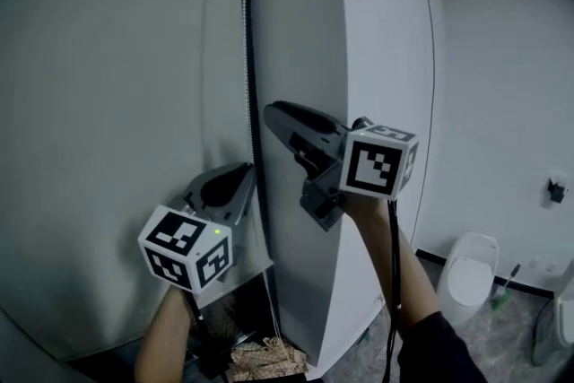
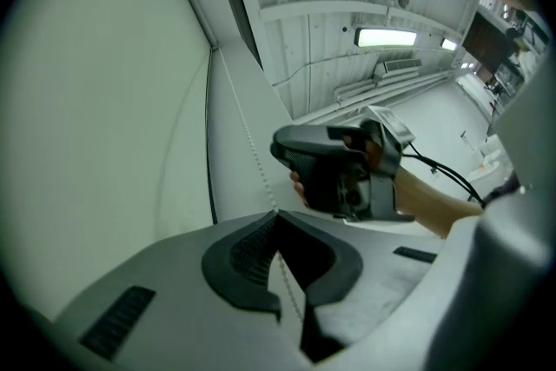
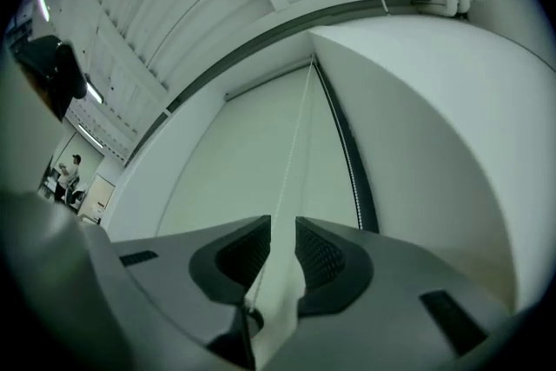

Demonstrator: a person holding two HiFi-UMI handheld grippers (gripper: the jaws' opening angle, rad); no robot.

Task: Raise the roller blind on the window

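The pale roller blind (image 1: 108, 103) hangs lowered over the window at the left, beside a dark frame edge. Its thin bead chain (image 2: 248, 135) runs up along that edge. My left gripper (image 1: 249, 179) is low by the blind's right edge, and its jaws (image 2: 276, 217) are shut on the bead chain. My right gripper (image 1: 269, 112) is higher up, pointing at the same edge. In the right gripper view the bead chain (image 3: 295, 135) passes between the right gripper's (image 3: 282, 226) pads, which stand a little apart, so it is open. The blind (image 3: 252, 152) fills the space ahead.
A white wall pier (image 1: 359, 31) juts out just right of the window. A white toilet (image 1: 471, 274) and a green brush (image 1: 502, 291) stand on the floor at lower right. Brown woven stuff (image 1: 269, 361) lies below the grippers. A ceiling light (image 2: 391, 36) glows overhead.
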